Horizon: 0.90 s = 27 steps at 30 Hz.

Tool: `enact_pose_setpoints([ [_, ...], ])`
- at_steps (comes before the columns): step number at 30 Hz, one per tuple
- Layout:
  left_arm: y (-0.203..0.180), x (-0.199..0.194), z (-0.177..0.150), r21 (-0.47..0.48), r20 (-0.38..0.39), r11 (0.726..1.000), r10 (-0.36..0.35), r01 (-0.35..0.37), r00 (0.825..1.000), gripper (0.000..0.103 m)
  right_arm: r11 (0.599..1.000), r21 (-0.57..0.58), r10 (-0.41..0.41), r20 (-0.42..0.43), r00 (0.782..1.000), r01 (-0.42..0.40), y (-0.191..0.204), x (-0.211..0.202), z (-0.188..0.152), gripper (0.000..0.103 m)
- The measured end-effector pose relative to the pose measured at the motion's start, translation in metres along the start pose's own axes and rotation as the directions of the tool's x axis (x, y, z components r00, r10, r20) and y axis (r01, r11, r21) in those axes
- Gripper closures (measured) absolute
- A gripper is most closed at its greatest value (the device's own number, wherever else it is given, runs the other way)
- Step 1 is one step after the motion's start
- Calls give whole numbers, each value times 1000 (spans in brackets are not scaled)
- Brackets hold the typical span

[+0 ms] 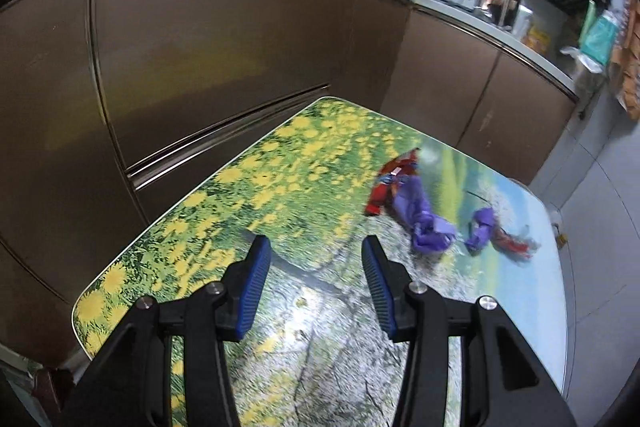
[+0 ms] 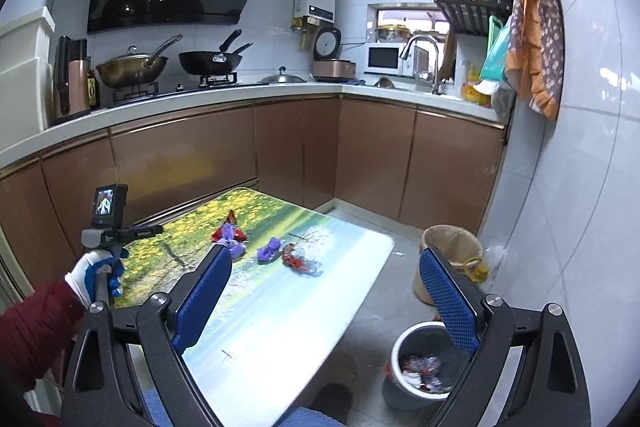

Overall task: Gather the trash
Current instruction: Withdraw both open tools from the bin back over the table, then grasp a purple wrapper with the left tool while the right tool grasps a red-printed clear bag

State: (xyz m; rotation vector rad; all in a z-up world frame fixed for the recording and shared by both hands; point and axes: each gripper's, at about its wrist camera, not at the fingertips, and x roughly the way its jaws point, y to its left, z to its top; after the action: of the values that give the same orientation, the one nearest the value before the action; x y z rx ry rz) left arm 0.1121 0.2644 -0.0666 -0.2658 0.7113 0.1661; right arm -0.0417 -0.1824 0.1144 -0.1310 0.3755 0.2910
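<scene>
Crumpled wrappers lie on the flower-print table (image 1: 224,211): a red one (image 1: 390,183), a purple one (image 1: 420,223) against it, and a smaller purple one (image 1: 482,227) with a red and clear piece (image 1: 516,245) beside it. My left gripper (image 1: 316,263) is open and empty above the table, short of them. In the right wrist view the same wrappers (image 2: 272,251) lie on the table (image 2: 280,323). My right gripper (image 2: 324,275) is open and empty, raised over the table's right edge. A grey bin (image 2: 420,367) on the floor holds several wrappers.
A tan basket (image 2: 452,255) with a liner stands on the floor behind the grey bin, by the tiled wall. Brown kitchen cabinets (image 2: 280,147) run along the far side under a counter with pans, a microwave and a sink.
</scene>
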Motion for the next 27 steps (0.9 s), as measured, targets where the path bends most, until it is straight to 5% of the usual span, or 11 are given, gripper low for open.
enact_pose_setpoints([
  [14, -44, 13, -30, 68, -48, 990, -118, 121, 992, 58, 997, 69, 56, -122, 991, -47, -9, 73, -34, 15],
  [27, -83, 55, -25, 87, -112, 966, -232, 242, 966, 58, 991, 77, 128, -282, 951, -110, 6, 189, -66, 26],
])
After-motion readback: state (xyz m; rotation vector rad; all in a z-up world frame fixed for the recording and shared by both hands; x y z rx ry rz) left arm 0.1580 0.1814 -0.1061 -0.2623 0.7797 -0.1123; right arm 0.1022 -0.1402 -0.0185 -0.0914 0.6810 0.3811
